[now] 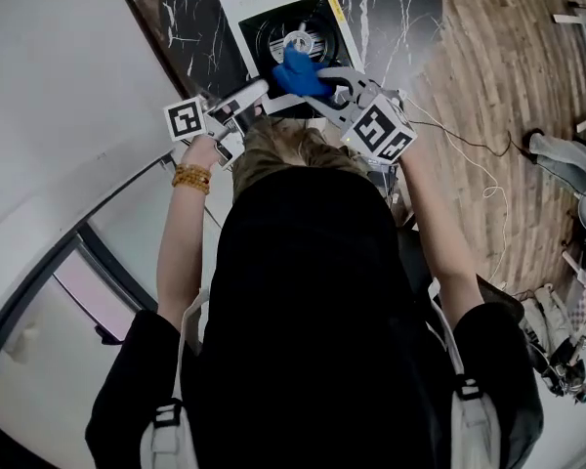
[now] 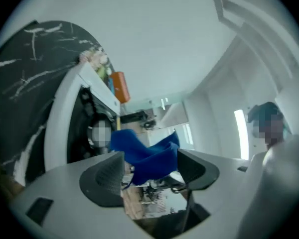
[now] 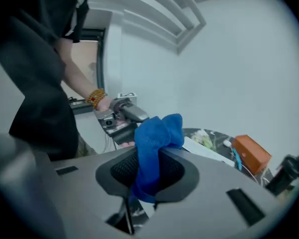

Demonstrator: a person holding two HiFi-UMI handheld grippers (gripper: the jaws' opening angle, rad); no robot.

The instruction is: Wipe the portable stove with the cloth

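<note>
Two jaws of the left hand-held gripper (image 2: 149,174) stand apart, nothing pinched between them. It is released. Just right, the blue cloth (image 1: 297,72) hangs bunched over the portable stove (image 1: 242,10) on the dark bench (image 1: 188,16) — grasped by the right hand-held gripper (image 3: 148,169).

Place: home-style room, domestic finish throughout
Floor: wood-plank floor (image 1: 488,76)
Furniture: black marble-look table (image 1: 190,13) carrying a white portable stove (image 1: 244,13)
Walls: plain white wall (image 1: 49,86), stepped ceiling cornice (image 3: 154,14)
</note>
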